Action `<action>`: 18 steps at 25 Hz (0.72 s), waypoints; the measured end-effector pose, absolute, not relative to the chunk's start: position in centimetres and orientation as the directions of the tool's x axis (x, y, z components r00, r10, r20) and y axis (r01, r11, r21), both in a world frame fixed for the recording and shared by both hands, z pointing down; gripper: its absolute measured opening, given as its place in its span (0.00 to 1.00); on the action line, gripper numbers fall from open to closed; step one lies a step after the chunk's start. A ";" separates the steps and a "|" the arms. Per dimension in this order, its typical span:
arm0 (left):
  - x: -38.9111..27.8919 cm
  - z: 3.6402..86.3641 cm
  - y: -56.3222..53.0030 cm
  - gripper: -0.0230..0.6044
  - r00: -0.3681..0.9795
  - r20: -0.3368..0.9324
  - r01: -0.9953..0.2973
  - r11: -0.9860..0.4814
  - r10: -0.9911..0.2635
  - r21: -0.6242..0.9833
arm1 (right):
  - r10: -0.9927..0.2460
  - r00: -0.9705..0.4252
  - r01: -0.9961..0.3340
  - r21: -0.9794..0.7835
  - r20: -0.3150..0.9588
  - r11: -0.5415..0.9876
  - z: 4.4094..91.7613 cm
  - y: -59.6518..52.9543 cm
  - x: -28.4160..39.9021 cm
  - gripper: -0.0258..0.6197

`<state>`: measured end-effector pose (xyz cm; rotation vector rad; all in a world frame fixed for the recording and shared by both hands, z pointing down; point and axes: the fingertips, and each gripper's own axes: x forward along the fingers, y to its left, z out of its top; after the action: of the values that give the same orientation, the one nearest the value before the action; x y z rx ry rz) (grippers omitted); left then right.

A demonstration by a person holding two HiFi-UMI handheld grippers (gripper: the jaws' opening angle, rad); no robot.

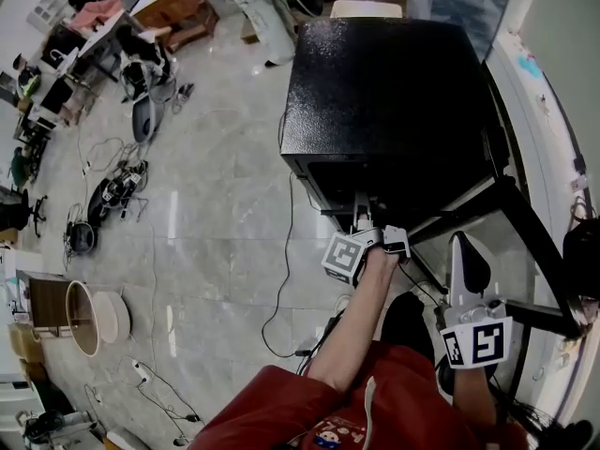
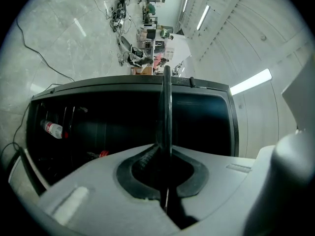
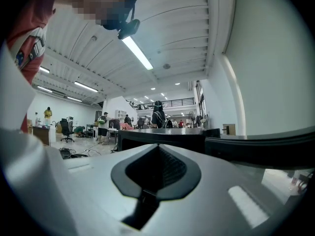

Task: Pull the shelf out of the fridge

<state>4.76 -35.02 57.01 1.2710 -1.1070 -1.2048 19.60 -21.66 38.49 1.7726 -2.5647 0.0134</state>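
Marble floor (image 1: pixel 216 204), strewn cables (image 1: pixel 117 187), black fridge (image 1: pixel 384 82).

Black cable (image 1: pixel 289 237) across marble floor (image 1: pixel 216 204), desks (image 1: pixel 173 7) beyond.

Glossy pale floor tiles (image 1: pixel 216 195) are reflecting strip lights (image 3: pixel 138 53); cables (image 1: pixel 290 242) are trailing across them, and possibly cluttered desks (image 1: pixel 94 26) are lining one side.

Head cam looks steeply down on the black fridge (image 1: pixel 384 82), w/ left gripper (image 1: pixel 362 217) and right gripper (image 1: pixel 467 256) low in frame. Left gripper cam, rolled sideways, sits close at fridge's open front, sighting along the shelf (image 2: pixel 166 107) into the interior. Right gripper cam faces level over fridge top toward far desks (image 3: pixel 101 129), also top left in head view.
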 end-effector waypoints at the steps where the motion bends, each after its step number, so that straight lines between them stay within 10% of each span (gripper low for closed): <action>1: 4.8 57.0 -35.0 0.05 0.076 -0.059 0.029 -0.057 -0.995 0.998 | -0.933 -0.359 -0.933 0.008 0.024 0.359 38.5 -21.8 19.6 0.04; 18: 4.2 56.2 -33.0 0.07 0.111 -0.104 0.119 -0.091 -0.988 0.989 | -0.935 -0.354 -0.935 -0.007 0.033 0.354 39.2 -21.9 19.8 0.04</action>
<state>4.18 -32.99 56.19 1.2479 -0.9919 -1.2443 19.78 -21.85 39.22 1.7727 -2.5659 0.0383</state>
